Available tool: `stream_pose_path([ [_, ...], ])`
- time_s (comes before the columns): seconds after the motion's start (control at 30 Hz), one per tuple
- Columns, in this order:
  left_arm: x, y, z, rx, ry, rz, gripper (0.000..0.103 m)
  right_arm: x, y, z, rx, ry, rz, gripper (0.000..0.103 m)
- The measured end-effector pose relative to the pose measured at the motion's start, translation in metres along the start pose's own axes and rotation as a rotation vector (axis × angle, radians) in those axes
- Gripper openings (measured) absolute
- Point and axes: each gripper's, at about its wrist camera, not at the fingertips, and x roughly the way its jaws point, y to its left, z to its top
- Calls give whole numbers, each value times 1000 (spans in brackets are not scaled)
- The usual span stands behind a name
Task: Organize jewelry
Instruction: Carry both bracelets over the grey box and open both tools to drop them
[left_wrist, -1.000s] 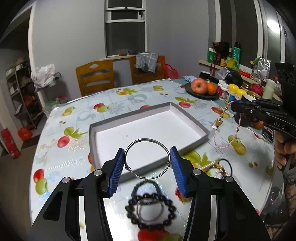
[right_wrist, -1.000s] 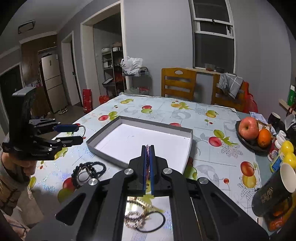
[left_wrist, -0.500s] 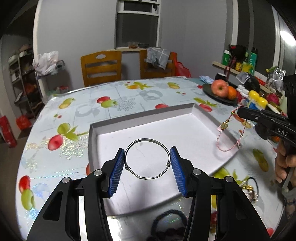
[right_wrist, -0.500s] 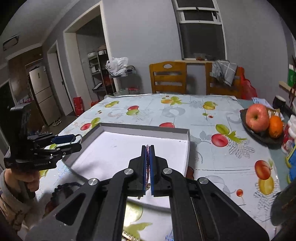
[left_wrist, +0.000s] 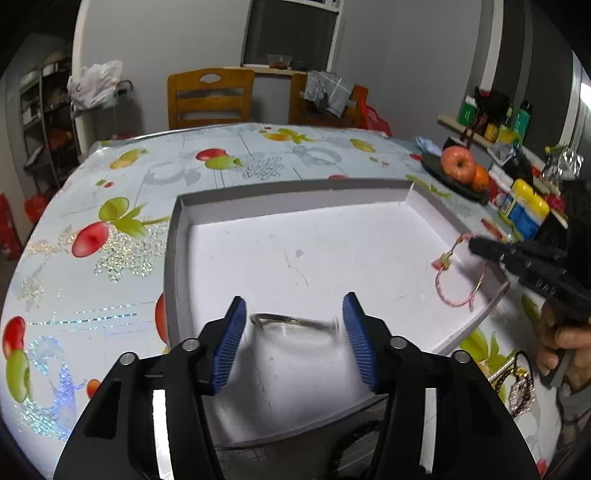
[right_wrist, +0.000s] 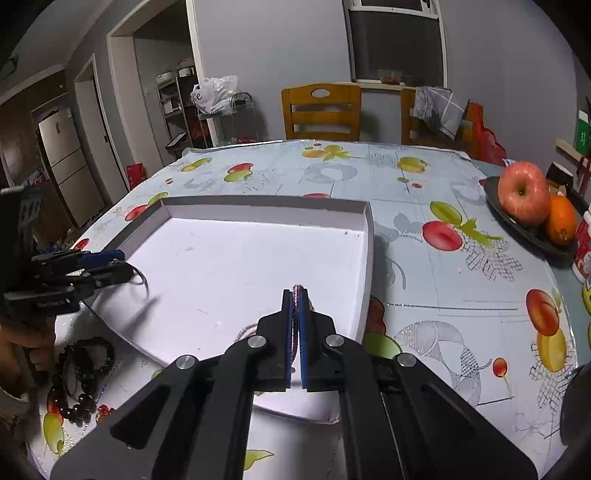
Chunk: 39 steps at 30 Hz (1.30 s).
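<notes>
two grippers over the white tray (left_wrist: 177, 258): left gripper (left_wrist: 293, 334) opening, wire bangle (left_wrist: 295, 323) dropping free between its pads; right gripper (right_wrist: 295, 314) clamped on pink cord bracelet (left_wrist: 458, 284), tray directly below.

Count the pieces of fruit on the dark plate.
2: a red apple toward the plate's back and an orange touching it on the near right. The apple may hide more fruit behind it.

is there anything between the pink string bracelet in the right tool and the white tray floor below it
Nothing visible. The right tool, shut on the pink string bracelet, hangs it over the near right corner of the white tray. The tray floor beneath looks bare. The wire bangle sits well left, between the left tool's opening jaws.
</notes>
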Motion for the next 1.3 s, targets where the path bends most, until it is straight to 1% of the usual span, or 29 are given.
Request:
stream_pose_path([
  [0.07,-2,2,0,-10,-11,3,66,0,-1,0,6,-2,6,4],
  [0.1,-2,2,0,-11,-13,6,69,-1,-2,0,6,-7,9,9],
  [0.13,-3,1,0,-8,-17,9,75,-2,-2,0,5,-11,7,22],
  [0.17,-5,-1,0,-1,-24,16,77,-3,-1,0,4,-16,4,30],
  [0.2,-6,-3,0,5,-28,19,79,-5,0,0,-2,-28,4,45],
  [0.23,-6,-4,0,13,-32,22,82,-8,2,0,-9,-41,2,51],
  [0.3,-7,-8,-1,27,-37,34,84,-12,4,-1,-23,-62,-5,52],
  [0.4,-7,-9,-1,25,-32,43,84,-14,7,-1,-34,-73,-20,60],
  [0.47,-8,-8,-2,10,-32,53,84,-16,7,-1,-34,-83,-28,62],
  [0.53,-12,-8,-3,2,-55,76,84,-18,7,-1,-35,-93,-34,67],
  [0.6,-18,-8,-4,0,-86,79,84,-18,7,-1,-38,-95,-36,70],
  [0.67,-20,-8,-4,-3,-95,95,84,-18,7,-1,-41,-93,-43,71],
  [0.73,-19,-8,-3,-1,-91,101,84,-18,8,-1,-44,-94,-47,75],
  [0.8,-18,-9,-2,3,-89,112,86,-19,8,-1,-45,-99,-45,75],
  [0.87,-19,-10,-2,7,-95,116,95,-20,8,-1,-47,-107,-48,75],
  [0.97,-28,-8,-4,8,-143,80,95,-20,11,-2,-55,-108,-56,76],
  [1.07,-36,-8,-4,9,-182,108,96,-21,13,-2,-64,-116,-62,76],
  [1.17,-42,-11,-5,18,-170,104,96,-24,13,-3,-66,-129,-61,78],
  [1.3,-60,-19,-10,46,-184,113,96,-25,15,-3,-72,-138,-62,79],
])
